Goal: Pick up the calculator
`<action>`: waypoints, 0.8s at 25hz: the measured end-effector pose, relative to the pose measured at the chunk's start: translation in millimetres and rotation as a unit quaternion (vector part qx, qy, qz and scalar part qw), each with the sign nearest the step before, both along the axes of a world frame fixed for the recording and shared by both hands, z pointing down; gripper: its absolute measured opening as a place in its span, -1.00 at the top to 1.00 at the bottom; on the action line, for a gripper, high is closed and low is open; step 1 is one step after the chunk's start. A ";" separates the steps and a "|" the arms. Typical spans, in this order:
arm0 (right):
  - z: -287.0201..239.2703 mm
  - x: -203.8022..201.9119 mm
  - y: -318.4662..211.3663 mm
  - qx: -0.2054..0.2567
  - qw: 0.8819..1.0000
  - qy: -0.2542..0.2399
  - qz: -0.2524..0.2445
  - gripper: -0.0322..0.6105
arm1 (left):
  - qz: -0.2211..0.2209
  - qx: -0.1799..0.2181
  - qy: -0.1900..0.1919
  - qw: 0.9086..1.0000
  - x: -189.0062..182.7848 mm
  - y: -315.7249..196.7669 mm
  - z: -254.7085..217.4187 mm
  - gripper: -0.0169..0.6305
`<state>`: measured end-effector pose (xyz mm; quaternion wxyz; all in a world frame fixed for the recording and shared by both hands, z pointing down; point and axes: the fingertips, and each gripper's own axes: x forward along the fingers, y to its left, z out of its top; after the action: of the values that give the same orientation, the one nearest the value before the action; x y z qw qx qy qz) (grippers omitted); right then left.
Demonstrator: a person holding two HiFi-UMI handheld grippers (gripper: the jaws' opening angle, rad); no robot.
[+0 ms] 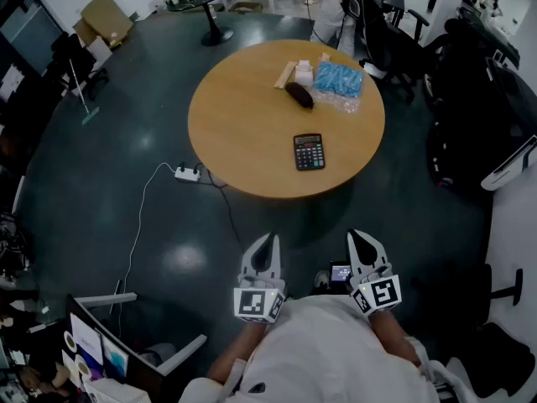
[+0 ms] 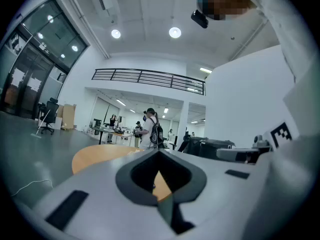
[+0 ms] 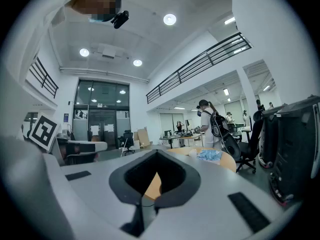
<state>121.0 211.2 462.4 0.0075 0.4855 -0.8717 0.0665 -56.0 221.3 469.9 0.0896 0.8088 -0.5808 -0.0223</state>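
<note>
Our left gripper (image 1: 268, 240) and right gripper (image 1: 358, 238) are closed and empty; we should approach the bench (image 1: 243, 133), opening one squarely over the mid-frame calculator (image 1: 309, 152).

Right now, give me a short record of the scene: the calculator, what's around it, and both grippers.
calculator: flat on the round table, near side, untouched
other items: blue packet and dark object, far side of the table
floor: power strip, left of the table
left gripper: shut, empty, short of the table
right gripper: shut, empty, short of the table
</note>
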 end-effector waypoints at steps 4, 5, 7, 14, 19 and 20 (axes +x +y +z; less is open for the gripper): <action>-2.1 -0.4 0.1 0.002 1.000 0.000 -0.001 0.86 | -0.001 0.000 -0.009 1.000 0.1 -0.9 -3.4 0.93; -2.4 -0.3 0.3 0.003 1.000 0.001 -0.002 0.86 | 0.000 0.000 -0.010 1.000 0.6 -0.8 -3.4 0.93; -2.6 0.4 0.6 0.003 1.000 0.001 -0.001 0.86 | 0.001 0.001 -0.011 1.000 1.8 -0.5 -3.0 0.93; -2.8 4.9 1.0 0.005 1.000 -0.009 -0.006 0.86 | 0.004 0.001 -0.009 1.000 9.2 -3.1 -2.1 0.93; -2.6 20.2 -5.3 0.000 1.000 -0.023 -0.008 0.86 | -0.002 -0.005 -0.008 1.000 20.3 -10.2 0.9 0.93; -1.3 24.7 -8.4 -0.003 1.000 -0.024 -0.009 0.86 | -0.004 -0.006 -0.007 1.000 23.2 -12.5 1.7 0.93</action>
<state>145.7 202.8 461.1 -0.0114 0.4763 -0.8755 0.0809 -32.8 208.7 471.6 0.0907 0.8062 -0.5846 -0.0134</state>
